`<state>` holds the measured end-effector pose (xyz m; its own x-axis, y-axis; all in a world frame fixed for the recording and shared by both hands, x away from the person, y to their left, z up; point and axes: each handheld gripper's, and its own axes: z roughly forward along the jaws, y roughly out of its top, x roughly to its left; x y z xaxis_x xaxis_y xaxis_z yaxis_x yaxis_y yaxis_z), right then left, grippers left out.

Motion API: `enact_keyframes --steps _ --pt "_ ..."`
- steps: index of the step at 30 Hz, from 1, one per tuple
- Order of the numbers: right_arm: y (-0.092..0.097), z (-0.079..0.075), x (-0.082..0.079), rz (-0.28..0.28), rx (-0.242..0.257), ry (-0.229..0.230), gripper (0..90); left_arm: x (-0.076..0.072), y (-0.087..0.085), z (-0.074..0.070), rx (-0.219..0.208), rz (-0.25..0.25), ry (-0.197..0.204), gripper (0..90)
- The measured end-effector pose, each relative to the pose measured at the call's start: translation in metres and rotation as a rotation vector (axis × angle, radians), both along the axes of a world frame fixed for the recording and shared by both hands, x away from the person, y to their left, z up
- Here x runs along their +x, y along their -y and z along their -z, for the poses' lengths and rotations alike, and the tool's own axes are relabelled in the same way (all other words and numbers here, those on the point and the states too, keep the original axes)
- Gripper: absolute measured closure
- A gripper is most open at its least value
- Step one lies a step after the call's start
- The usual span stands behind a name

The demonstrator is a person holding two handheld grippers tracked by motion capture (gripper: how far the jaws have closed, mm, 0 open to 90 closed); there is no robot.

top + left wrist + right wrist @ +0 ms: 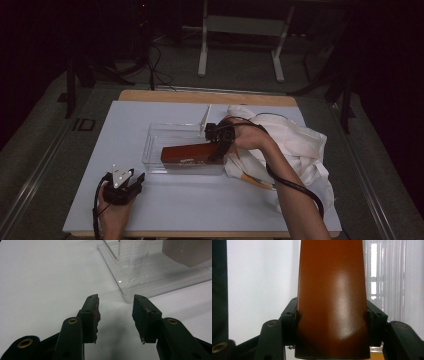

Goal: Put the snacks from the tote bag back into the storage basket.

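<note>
Brown box (189, 153): laid lengthwise in the clear tray (155, 137), its right end gripped (both sides pressed).
Right tongs (220, 150): clenched on the brown box.
Left tongs (131, 181): released, nothing between them, near-left on the desk (110, 130).
White cloth (295, 142): bunched just right of the tray.

Box (332, 302): smooth reddish-brown surface, soft sheen; tray (155, 145): clear glossy plastic, ribbed walls; table (125, 125): matt white top, wood edge; cloth (300, 145): white, creased fabric; left claw (115, 315): matt black plastic, brass-coloured rivets, rough worn pads.
</note>
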<state>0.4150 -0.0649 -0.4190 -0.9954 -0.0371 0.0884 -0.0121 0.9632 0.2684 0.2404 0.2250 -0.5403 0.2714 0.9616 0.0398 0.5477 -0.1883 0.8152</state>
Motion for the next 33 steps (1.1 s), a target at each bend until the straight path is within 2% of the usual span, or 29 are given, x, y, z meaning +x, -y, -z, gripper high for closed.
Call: enact_keyframes --steps 16,25,31,33 --pt "-0.0022 0.0033 0.0010 0.012 -0.009 -0.011 41.8 -0.0001 0.0002 0.0001 0.000 0.001 0.003 57.1" --pt "-0.0033 0.0022 0.0015 0.029 -0.003 -0.001 40.1 0.0000 0.0003 0.0001 0.001 0.001 0.002 57.0" --pt "-0.0035 0.0047 0.0002 0.040 -0.013 -0.015 38.3 0.0001 0.0004 0.0001 0.002 0.001 0.000 57.0" --pt "-0.0047 0.0054 -0.0016 0.026 -0.017 -0.020 36.6 -0.0001 0.0004 0.0001 0.002 0.001 0.002 57.0"
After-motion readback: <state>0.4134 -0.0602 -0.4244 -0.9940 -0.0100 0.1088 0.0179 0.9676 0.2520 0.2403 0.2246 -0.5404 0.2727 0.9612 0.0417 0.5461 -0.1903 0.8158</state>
